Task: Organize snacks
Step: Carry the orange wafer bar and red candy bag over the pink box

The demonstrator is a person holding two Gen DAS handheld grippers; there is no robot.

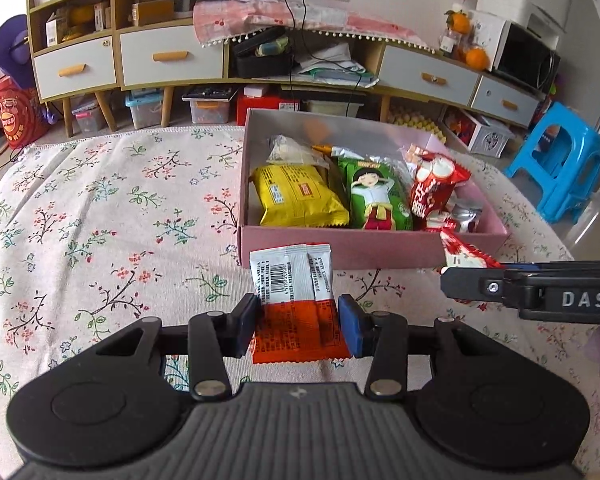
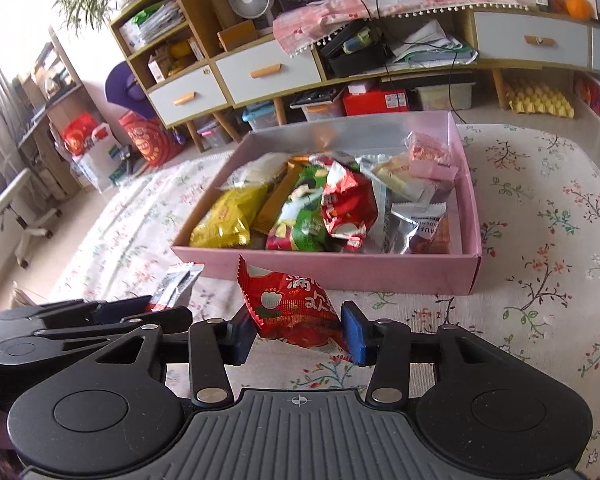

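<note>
Fingers of two grippers pinch two packets, one each, before one box (image 2: 340,270).

We hold our left gripper (image 1: 299,326) angled down toward the table, its blue pads pressed on both sides of a white-and-orange packet (image 1: 296,300). Our right gripper (image 2: 299,334) sits just beside it, tilted down likewise, jaws clamped on a red snack packet (image 2: 296,308) that hangs clear of the table.
</note>
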